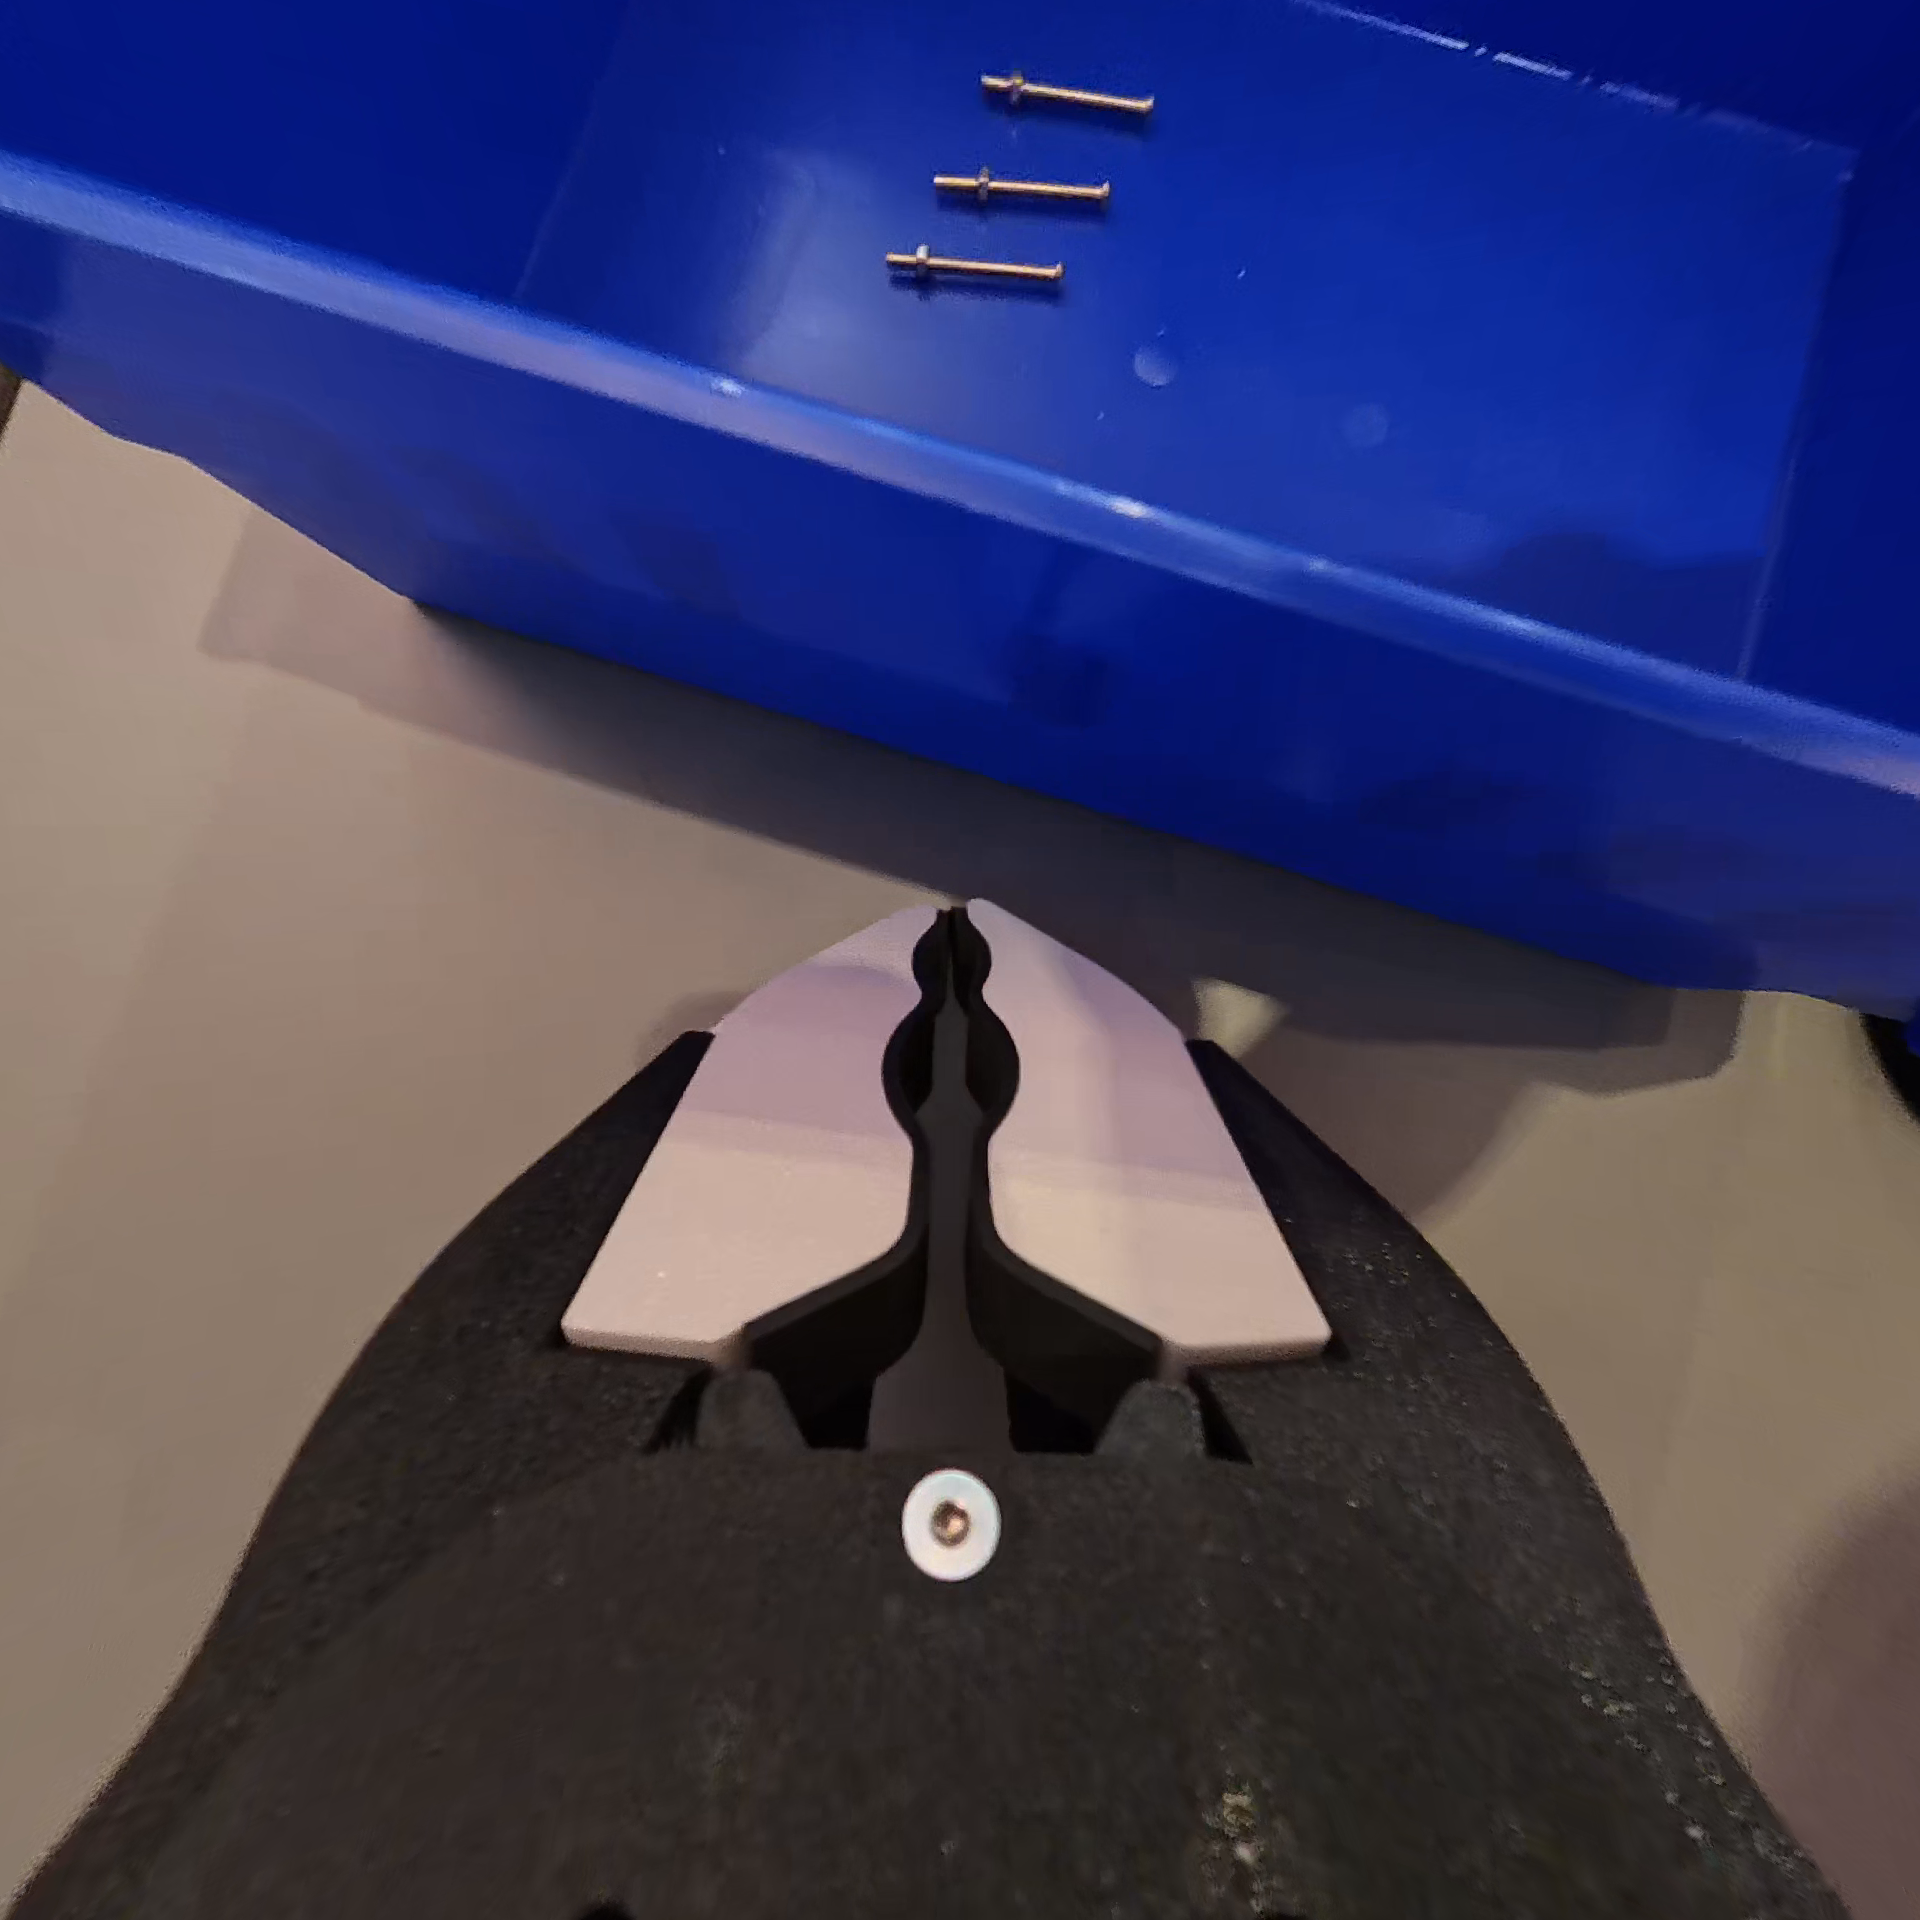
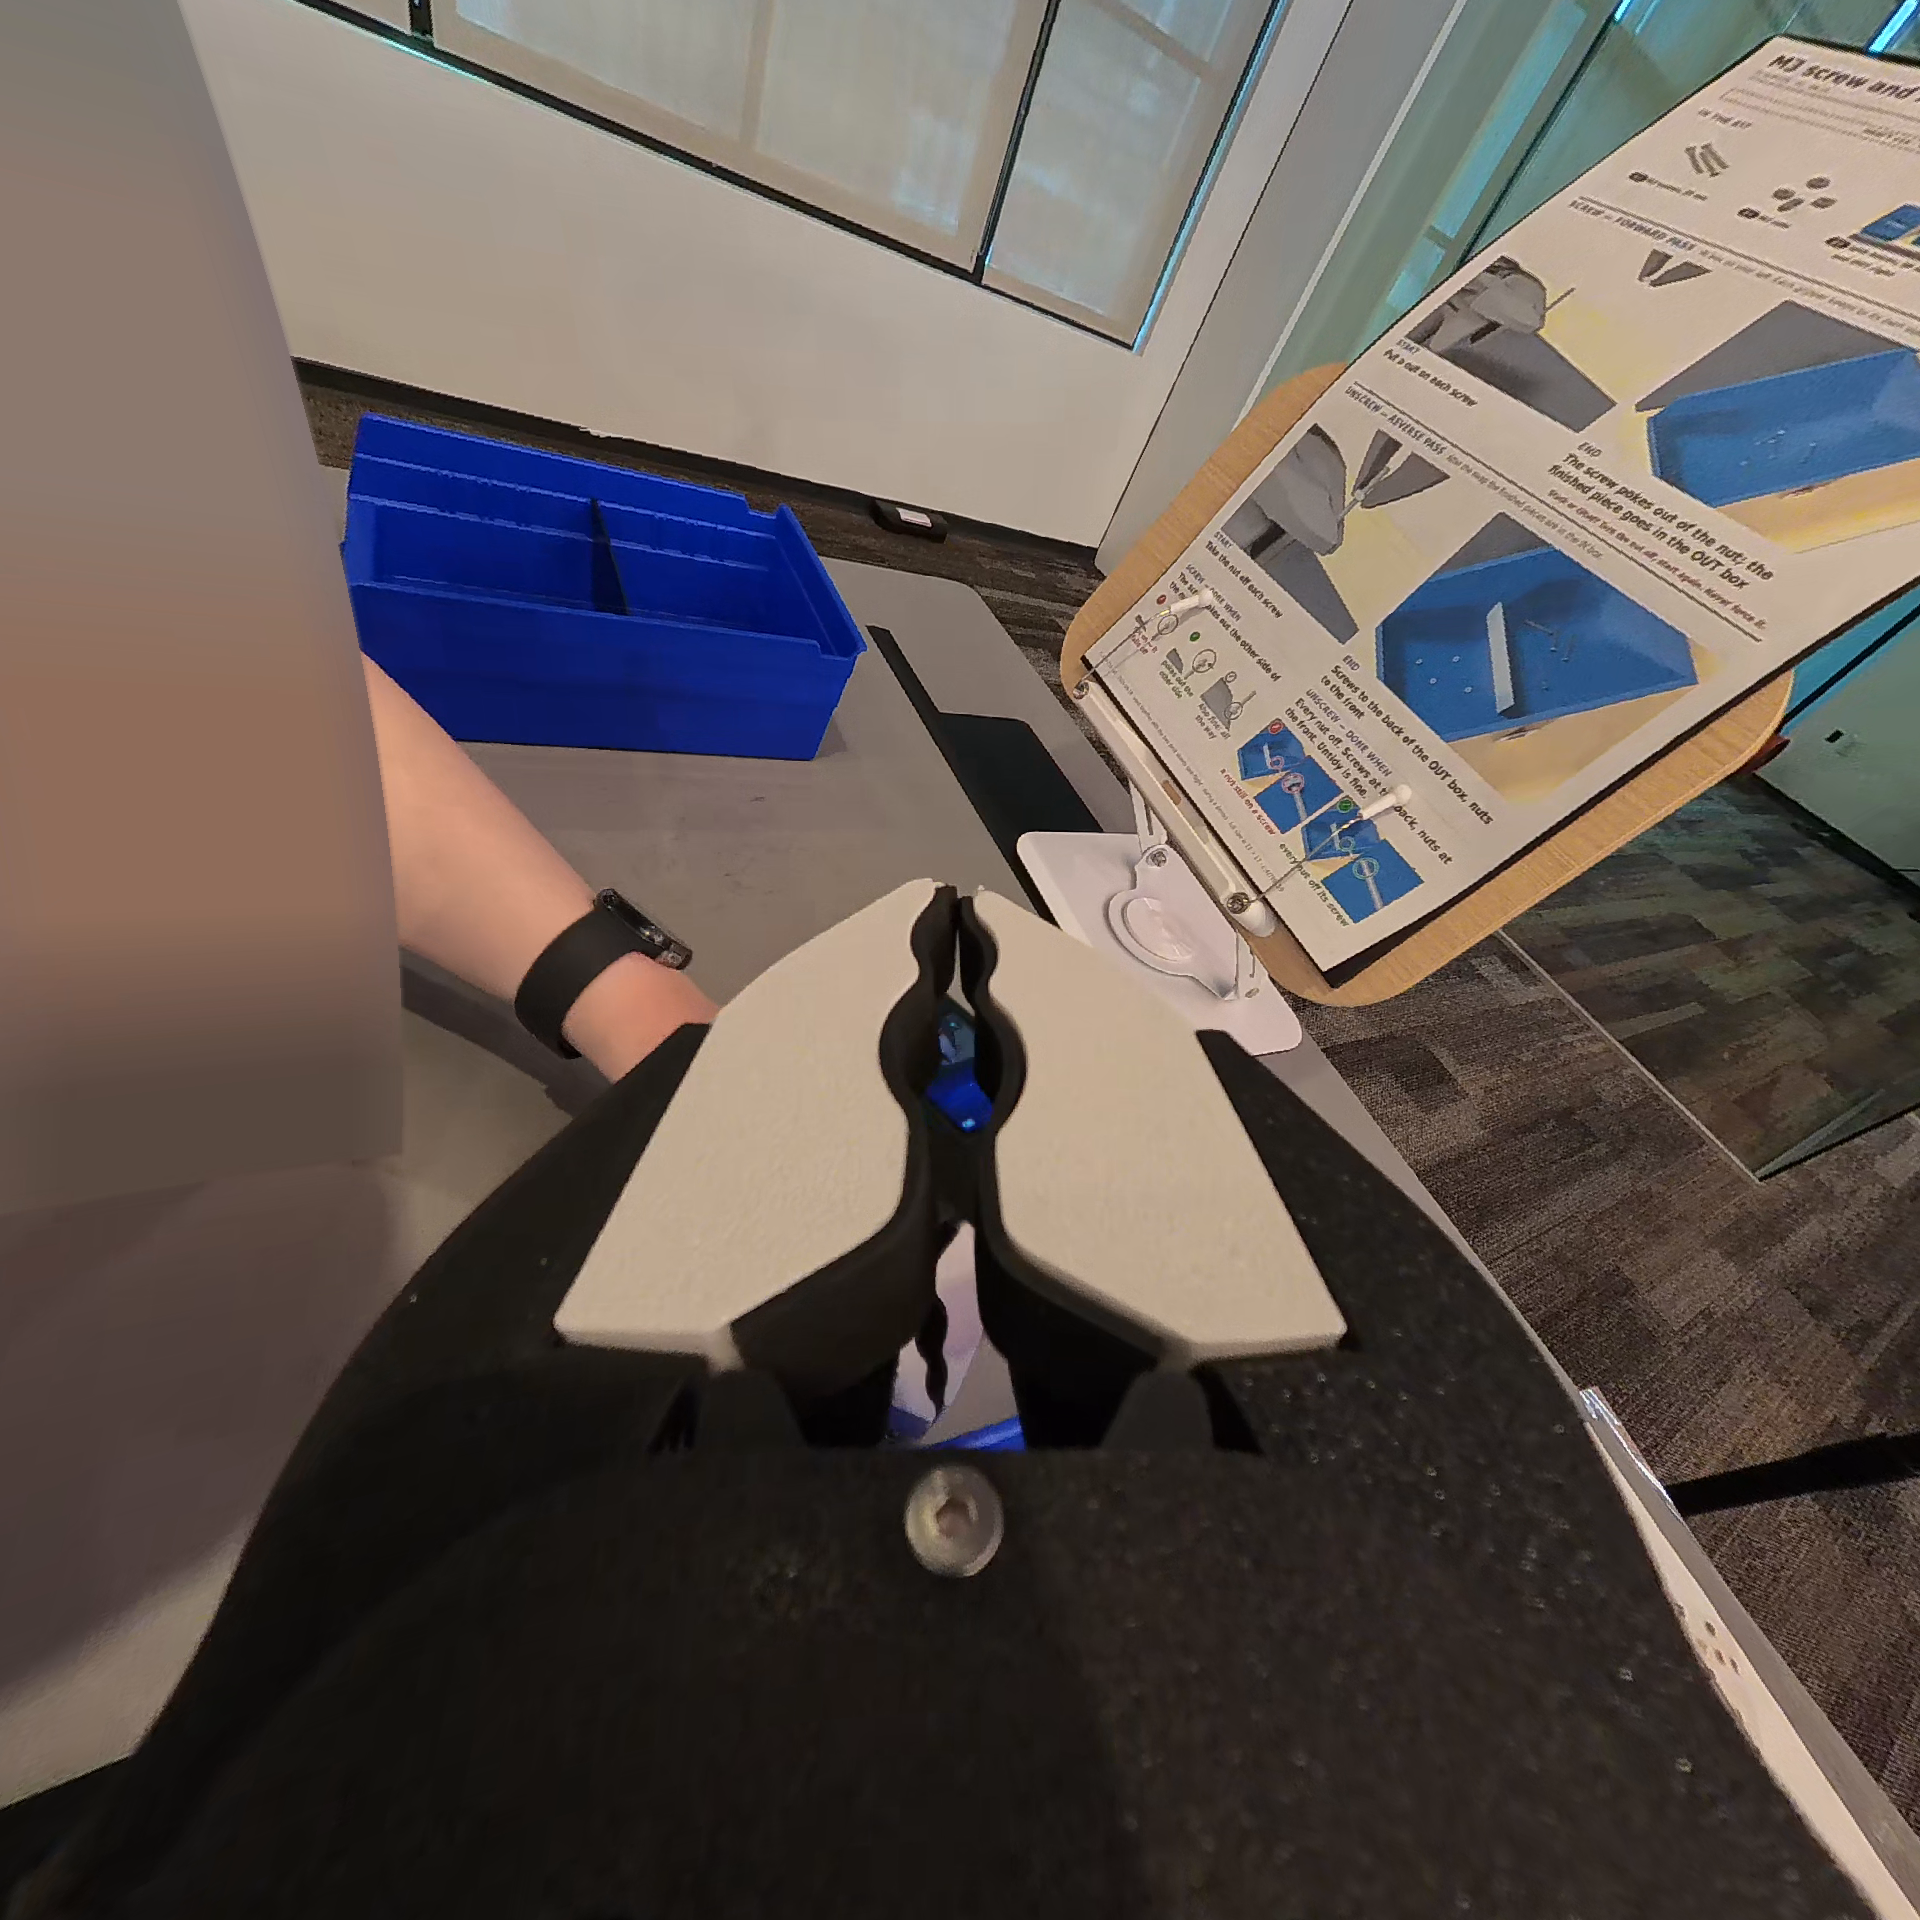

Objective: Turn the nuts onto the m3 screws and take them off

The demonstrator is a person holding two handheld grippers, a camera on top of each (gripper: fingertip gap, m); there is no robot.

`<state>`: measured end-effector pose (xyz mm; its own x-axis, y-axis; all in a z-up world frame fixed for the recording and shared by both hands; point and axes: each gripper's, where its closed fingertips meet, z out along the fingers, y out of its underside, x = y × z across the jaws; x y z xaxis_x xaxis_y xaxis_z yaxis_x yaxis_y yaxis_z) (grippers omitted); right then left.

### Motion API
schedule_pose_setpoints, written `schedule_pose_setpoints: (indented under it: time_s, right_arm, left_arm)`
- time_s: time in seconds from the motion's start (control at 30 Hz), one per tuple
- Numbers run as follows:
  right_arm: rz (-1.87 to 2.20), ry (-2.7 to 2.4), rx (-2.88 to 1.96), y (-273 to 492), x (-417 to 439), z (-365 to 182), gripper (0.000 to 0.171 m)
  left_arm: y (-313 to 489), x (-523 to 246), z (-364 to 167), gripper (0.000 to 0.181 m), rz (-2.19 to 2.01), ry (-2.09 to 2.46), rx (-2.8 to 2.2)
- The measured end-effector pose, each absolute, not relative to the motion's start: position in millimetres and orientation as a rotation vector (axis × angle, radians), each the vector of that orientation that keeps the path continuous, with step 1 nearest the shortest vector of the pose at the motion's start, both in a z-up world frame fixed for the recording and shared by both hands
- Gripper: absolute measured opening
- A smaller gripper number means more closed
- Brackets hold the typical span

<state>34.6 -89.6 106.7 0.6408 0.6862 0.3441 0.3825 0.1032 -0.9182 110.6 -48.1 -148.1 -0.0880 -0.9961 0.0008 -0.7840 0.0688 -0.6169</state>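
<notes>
In the left wrist view, three thin m3 screws lie side by side on the floor of a blue bin (image 1: 727, 520), each with a nut near one end: the far one (image 1: 1067, 96), the middle one (image 1: 1021, 188), the near one (image 1: 974, 268). My left gripper (image 1: 954, 914) is shut and empty, just in front of the bin's near wall, over the table. My right gripper (image 2: 958, 896) is shut and empty, raised above the table, pointing at a second blue bin (image 2: 582, 665) with a divider.
A person's forearm with a black wristband (image 2: 571, 977) reaches across the grey table (image 2: 790, 831). An instruction sheet on a wooden stand (image 2: 1455, 644) stands at the right on a white base. Carpeted floor lies beyond the table's right edge. Left tips to right tips: about 25 cm.
</notes>
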Motion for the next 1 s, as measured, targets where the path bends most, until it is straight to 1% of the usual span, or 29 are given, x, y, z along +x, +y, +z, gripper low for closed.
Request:
schedule_pose_setpoints:
  time_s: [0.1,0.17,0.23,0.33,0.4,0.47,0.53,0.57,0.6,0.67,0.83,1.0]
  right_arm:
    - [0.283,-0.938,-1.514,-89.2,33.0,105.8,0.0]
    - [0.278,-0.944,-1.515,-89.0,32.3,104.9,0.0]
    - [0.271,-0.944,-1.504,-89.4,31.9,106.1,0.0]
    - [0.279,-0.948,-1.476,-91.3,29.5,109.3,0.0]
    - [0.286,-0.952,-1.47,-90.5,27.4,108.8,0.0]
    - [0.296,-0.957,-1.48,-86.9,24.0,104.7,0.0]
    - [0.3,-0.975,-1.505,-81.6,18.7,96.5,0.0]
    - [0.296,-0.988,-1.522,-78.6,16.0,91.1,0.0]
    - [0.287,-1.002,-1.542,-75.6,13.2,85.3,0.0]
    - [0.264,-1.04,-1.585,-70.9,7.1,73.1,0.0]
    - [0.285,-1.105,-1.603,-69.2,-19.7,60.3,0.0]
    - [0.344,-1.115,-1.647,-64.5,-49.2,49.5,0.0]
  left_arm:
    - [-55.0,108.7,-151.1,0.0,-0.703,1.95,-1.782]
    - [-52.2,105.2,-154.4,0.0,-0.656,1.952,-1.785]
    - [-45.4,101.1,-134.1,0.0,-0.665,1.873,-1.757]
    - [-31.4,73.4,-57.6,0.0,-0.832,1.582,-1.671]
    - [-16.3,27.2,2.7,0.0,-0.861,1.375,-1.553]
    - [2.7,-37.9,54.3,0.002,-0.783,1.189,-1.438]
    - [23.2,-112.1,91.5,0.016,-0.655,1.032,-1.343]
    - [32.0,-148.8,106.3,0.015,-0.6,0.973,-1.299]
    - [40.1,-182.5,117.2,0.0,-0.554,0.945,-1.267]
    - [61.7,-239.0,115.0,0.0,-0.469,0.991,-1.355]
    - [90.1,-324.4,41.6,0.0,-0.416,1.462,-1.795]
    - [104.1,-344.4,-18.4,0.0,-0.502,1.779,-1.976]
